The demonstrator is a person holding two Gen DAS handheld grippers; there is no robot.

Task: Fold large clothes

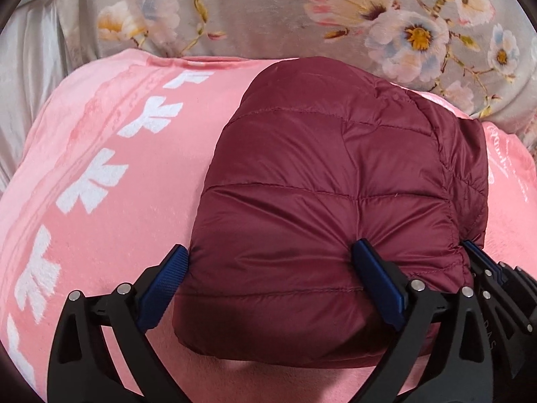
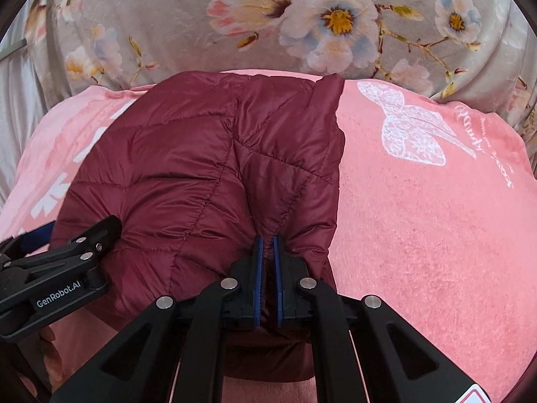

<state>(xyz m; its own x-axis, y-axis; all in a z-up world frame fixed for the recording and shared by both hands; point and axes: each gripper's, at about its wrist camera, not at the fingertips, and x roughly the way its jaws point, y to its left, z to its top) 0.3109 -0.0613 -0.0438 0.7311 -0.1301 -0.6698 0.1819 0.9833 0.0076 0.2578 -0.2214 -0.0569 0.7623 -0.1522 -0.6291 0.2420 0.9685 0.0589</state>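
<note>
A maroon quilted puffer jacket lies folded into a thick bundle on a pink blanket. It also shows in the right wrist view. My left gripper is open, its blue-padded fingers spread wide across the bundle's near edge; the right finger presses into the fabric. My right gripper is shut on the jacket's near right edge, with a fold of maroon fabric pinched between the pads. The right gripper shows at the lower right of the left wrist view; the left one shows at the right view's left edge.
The pink blanket has white bow prints and script lettering. Behind it lies a grey floral bedspread, also in the right wrist view. Pale grey fabric is at the far left.
</note>
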